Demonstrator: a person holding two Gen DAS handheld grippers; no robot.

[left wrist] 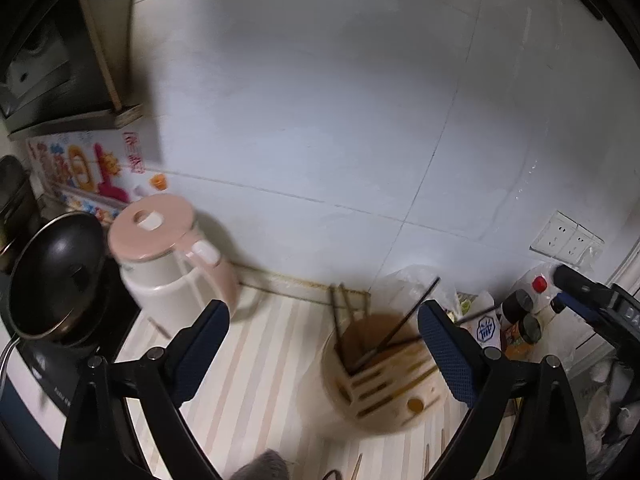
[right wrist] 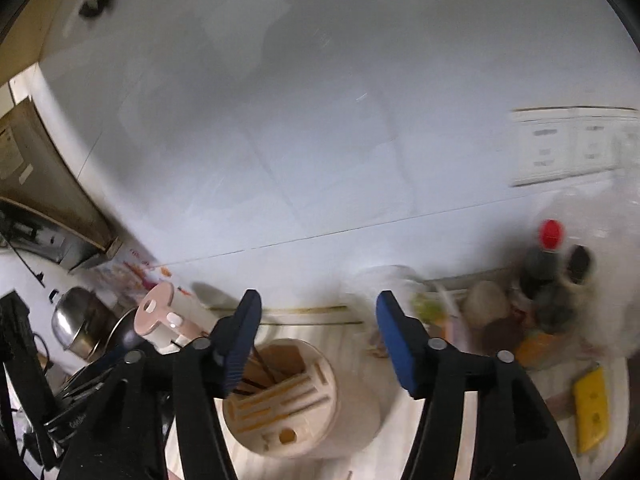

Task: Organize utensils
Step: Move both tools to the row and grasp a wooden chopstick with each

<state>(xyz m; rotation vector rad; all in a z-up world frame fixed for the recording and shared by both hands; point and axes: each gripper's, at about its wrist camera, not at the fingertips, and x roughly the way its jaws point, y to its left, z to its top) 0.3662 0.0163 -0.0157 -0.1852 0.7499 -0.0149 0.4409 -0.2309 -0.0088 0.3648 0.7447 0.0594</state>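
The left gripper (left wrist: 324,344), black with dark blue bumpy pads, has its two fingers spread far apart, and there is nothing between them. The right gripper (right wrist: 318,340) looks the same and its fingers are apart too, with nothing held. The thing for the task is a round cream plastic utensil holder (left wrist: 384,376) with long slots and a small round hole in its top. It stands on the striped cream counter (left wrist: 256,360), close to the white tiled wall (left wrist: 320,100). In the left camera it sits low and between the left fingers, nearer the right one, and not touching them. Some thin dark chopsticks (left wrist: 404,320) stick up out of its open part and lean in different ways. In the right camera the same holder sits low and just behind the left finger. A few more thin sticks (left wrist: 356,468) lie flat on the counter at the bottom of the left view. A pink and white kettle (left wrist: 172,252) stands to the left of the holder, well apart from it. A black round frying pan (left wrist: 56,276) sits left of the kettle. A dark bottle with a red cap (right wrist: 548,256) stands to the right with some small jars (left wrist: 520,320) near it. A yellow flat thing (right wrist: 592,408) lies on the counter at the far right. White wall sockets (left wrist: 564,240) are on the wall above the bottles.
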